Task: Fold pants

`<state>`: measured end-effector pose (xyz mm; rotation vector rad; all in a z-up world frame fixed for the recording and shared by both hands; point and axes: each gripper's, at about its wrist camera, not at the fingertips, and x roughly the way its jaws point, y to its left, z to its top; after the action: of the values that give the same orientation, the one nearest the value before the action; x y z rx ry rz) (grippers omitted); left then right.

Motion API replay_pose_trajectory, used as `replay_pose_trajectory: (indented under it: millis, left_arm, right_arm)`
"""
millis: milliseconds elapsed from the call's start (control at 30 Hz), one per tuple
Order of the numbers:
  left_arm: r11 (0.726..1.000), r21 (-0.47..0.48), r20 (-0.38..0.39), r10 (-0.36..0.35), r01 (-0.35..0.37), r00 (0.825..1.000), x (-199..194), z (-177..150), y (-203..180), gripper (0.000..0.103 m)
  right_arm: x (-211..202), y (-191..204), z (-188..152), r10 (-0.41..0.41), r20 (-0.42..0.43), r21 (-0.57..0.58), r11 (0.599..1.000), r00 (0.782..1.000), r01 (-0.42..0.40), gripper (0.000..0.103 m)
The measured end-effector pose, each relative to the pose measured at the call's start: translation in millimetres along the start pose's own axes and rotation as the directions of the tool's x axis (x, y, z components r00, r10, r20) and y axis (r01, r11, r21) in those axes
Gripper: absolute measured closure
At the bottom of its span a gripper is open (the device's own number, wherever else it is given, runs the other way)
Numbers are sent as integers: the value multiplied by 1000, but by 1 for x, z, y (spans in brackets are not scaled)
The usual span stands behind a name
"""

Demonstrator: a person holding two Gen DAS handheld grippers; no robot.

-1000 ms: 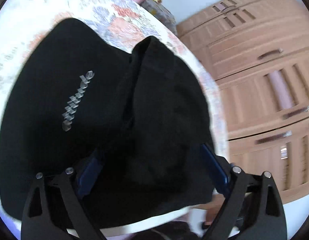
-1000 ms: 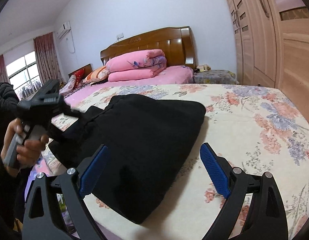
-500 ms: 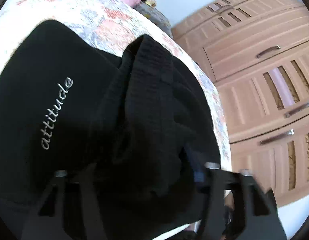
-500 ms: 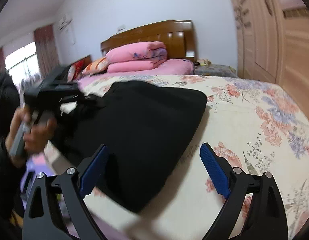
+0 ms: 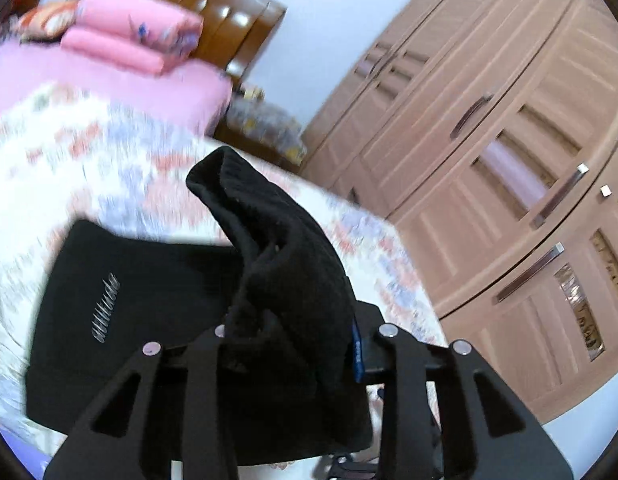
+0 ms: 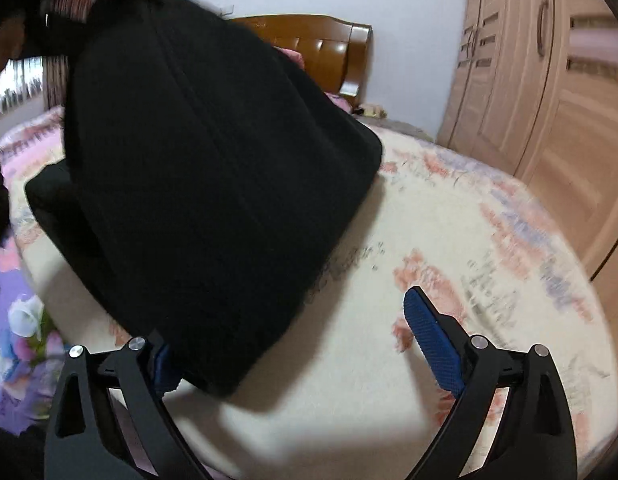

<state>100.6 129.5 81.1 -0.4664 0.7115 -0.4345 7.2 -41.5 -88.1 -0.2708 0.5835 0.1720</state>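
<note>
Closing left gripper [image 5: 289, 344] jaws on black pants [image 5: 269, 248]

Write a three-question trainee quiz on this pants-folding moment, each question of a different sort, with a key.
1. True or false: the right gripper is clamped on the black pants.
2. Multiple choice: what lies between the fingers of the left gripper? A) a pink pillow B) a bunched fold of the black pants C) nothing
3. Fill in: the pants lie on a bed with a ______-patterned cover.

Key:
1. False: its jaws stand wide apart, with only the pants' near edge over the left pad.
2. B: the jaws are closing on a raised fold of fabric.
3. Floral.
</note>
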Motion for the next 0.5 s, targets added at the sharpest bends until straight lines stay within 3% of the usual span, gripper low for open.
replay_pose_trajectory:
  millis: [67,133,200,300,333,367,400,500]
  left_arm:
    - [1000,20,75,19,-20,997,-33,10,8,71]
    - [998,2,103,64,-65,993,-56,11,34,71]
    - [993,-60,65,107,-103,992,-59,2,70,71]
    - [956,-214,-77,188,-200,979,-24,-39,153,71]
    - [941,-278,-111,166,-191,980,-13,-55,177,70]
    - [940,-325,-42,89,-98,995,-18,-67,191,70]
    - [945,-321,-14,62,-63,998,-24,-69,191,70]
    - [953,-279,-18,121,-122,992,-31,-58,170,70]
  right_arm:
    - [-9,14,5,-31,44,-51,998,999,33,11]
    - [-8,22,7,-20,44,-71,997,999,23,11]
    - [-1,29,6,-17,15,-92,996,1000,19,11]
    - [4,28,2,6,-7,-74,997,1000,-6,11]
    - [4,27,2,14,-15,-78,997,1000,-15,11]
    - [3,28,3,12,-18,-89,996,1000,-13,11]
    - [2,29,3,5,-15,-98,995,1000,-6,11]
    - [0,27,5,5,-19,-81,997,1000,-7,11]
